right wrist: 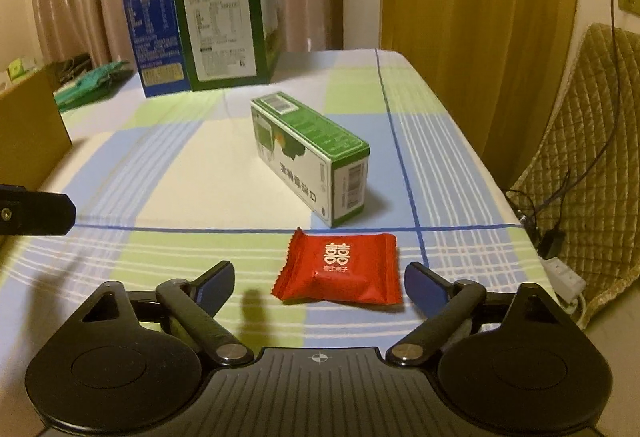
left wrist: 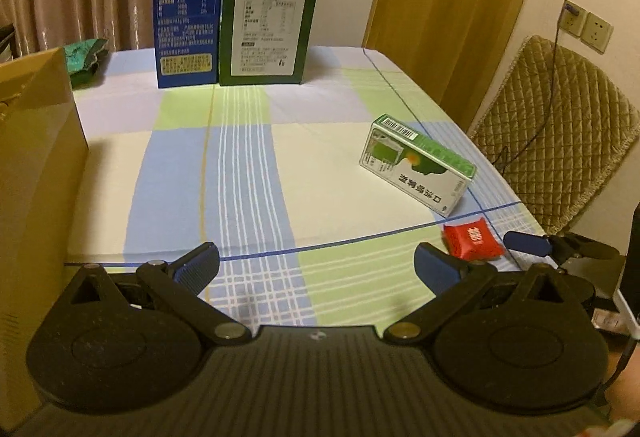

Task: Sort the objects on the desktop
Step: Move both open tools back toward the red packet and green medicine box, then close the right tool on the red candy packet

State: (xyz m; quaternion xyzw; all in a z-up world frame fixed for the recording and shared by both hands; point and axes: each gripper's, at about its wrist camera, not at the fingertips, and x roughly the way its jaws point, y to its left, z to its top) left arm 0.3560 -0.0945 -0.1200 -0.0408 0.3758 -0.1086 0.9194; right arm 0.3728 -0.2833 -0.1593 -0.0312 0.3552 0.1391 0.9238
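Note:
A red candy packet (right wrist: 340, 269) lies flat on the checked tablecloth (right wrist: 160, 177) near its front right corner. My right gripper (right wrist: 320, 282) is open and low over the cloth. The packet sits between its blue fingertips, closer to the right one, and neither pad touches it. Just behind it lies a green-and-white small box (right wrist: 312, 161) on its side. My left gripper (left wrist: 316, 264) is open over bare cloth with nothing between its fingers. In the left wrist view, the red packet (left wrist: 472, 237) and the small box (left wrist: 420, 165) are off to its right.
A tall blue carton (left wrist: 188, 5) and a green carton (left wrist: 268, 17) stand at the back. A cardboard box (left wrist: 36, 177) fills the left side, with a green packet (left wrist: 86, 57) behind it. A quilted chair (right wrist: 592, 157) and cables sit past the table's right edge.

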